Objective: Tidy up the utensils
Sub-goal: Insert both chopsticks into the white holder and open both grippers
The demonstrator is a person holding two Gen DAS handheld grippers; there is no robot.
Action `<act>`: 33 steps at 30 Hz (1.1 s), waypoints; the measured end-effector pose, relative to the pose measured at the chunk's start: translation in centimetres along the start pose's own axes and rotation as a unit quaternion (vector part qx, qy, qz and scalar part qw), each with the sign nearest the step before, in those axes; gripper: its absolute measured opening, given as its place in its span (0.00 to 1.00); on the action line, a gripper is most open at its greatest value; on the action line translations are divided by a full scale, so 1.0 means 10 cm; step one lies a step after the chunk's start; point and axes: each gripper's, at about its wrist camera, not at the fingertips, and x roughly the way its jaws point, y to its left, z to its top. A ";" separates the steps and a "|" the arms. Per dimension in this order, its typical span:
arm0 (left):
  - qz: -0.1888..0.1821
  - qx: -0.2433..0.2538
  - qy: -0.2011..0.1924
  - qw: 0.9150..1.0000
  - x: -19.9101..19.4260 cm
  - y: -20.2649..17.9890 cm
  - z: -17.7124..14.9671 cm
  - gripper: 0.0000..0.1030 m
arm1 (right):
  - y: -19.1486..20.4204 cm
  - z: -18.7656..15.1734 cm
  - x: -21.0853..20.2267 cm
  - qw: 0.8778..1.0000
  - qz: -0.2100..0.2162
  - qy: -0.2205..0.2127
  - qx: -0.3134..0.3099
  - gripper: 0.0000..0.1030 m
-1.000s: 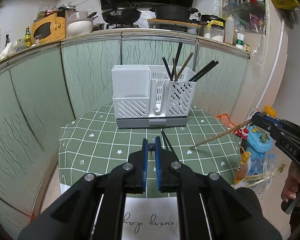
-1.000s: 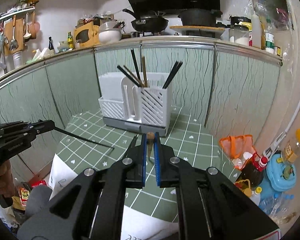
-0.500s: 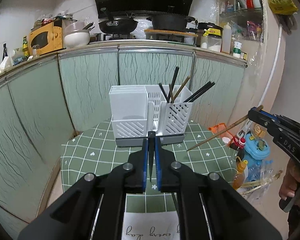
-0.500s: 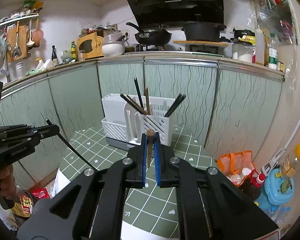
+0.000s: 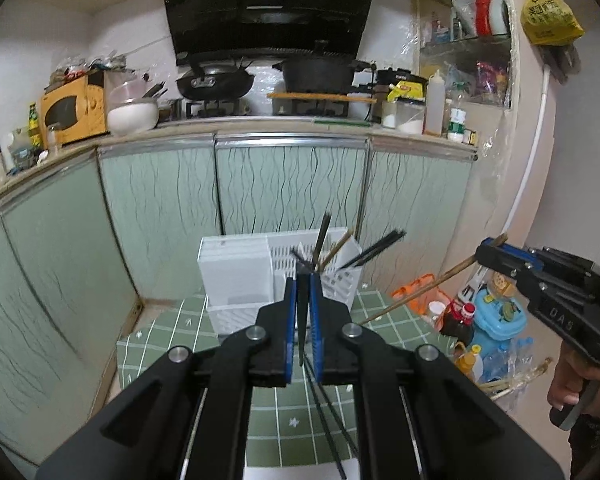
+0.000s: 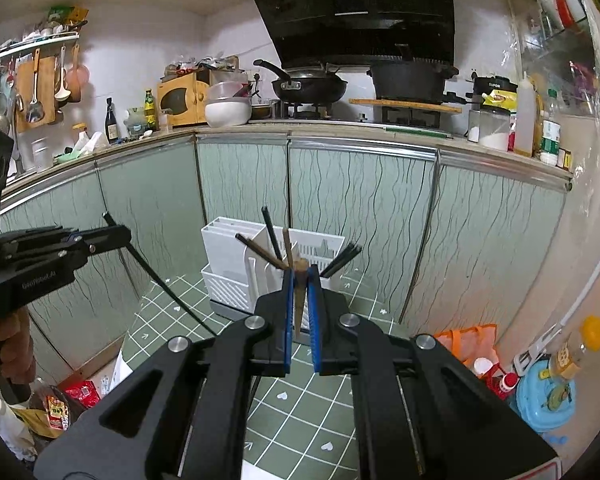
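Several chopsticks [image 5: 370, 249] already crowd the holder [image 5: 260, 276].

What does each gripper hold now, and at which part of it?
The left gripper holds a black chopstick near its upper end. The right gripper holds a wooden chopstick near its thick end.

Chopsticks [image 5: 374, 249] in rack [image 5: 236, 272] on table [image 5: 160, 344]
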 end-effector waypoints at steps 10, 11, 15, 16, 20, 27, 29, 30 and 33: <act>-0.019 0.013 -0.026 0.999 0.00 -0.12 0.54 0.07 | -0.15 0.47 -0.03 1.000 0.005 -0.001 0.004 0.06; -0.020 0.014 -0.027 0.999 0.01 -0.13 0.57 0.07 | -0.16 0.52 -0.03 1.000 0.004 -0.002 0.003 0.06; -0.028 0.019 -0.034 0.999 0.05 -0.19 0.73 0.07 | -0.17 0.70 -0.05 1.000 0.002 -0.006 -0.003 0.06; -0.029 0.020 -0.035 0.999 0.06 -0.20 0.77 0.07 | -0.18 0.75 -0.04 1.000 0.002 -0.007 -0.005 0.06; -0.039 0.020 -0.041 0.998 0.10 -0.24 0.90 0.07 | -0.20 0.87 0.00 1.000 0.002 -0.009 -0.009 0.06; -0.050 0.027 -0.042 0.997 0.22 -0.36 0.99 0.07 | -0.27 0.91 0.14 1.000 0.003 -0.005 -0.006 0.06; -0.056 0.029 -0.040 0.997 0.26 -0.40 1.00 0.07 | -0.27 0.90 0.16 1.000 0.003 -0.004 -0.006 0.06; -0.056 0.031 -0.040 0.997 0.29 -0.43 1.00 0.07 | -0.29 0.89 0.17 1.000 0.003 -0.004 -0.005 0.06; -0.058 0.037 -0.039 0.997 0.37 -0.51 1.03 0.07 | -0.33 0.90 0.21 1.000 0.002 -0.003 -0.003 0.06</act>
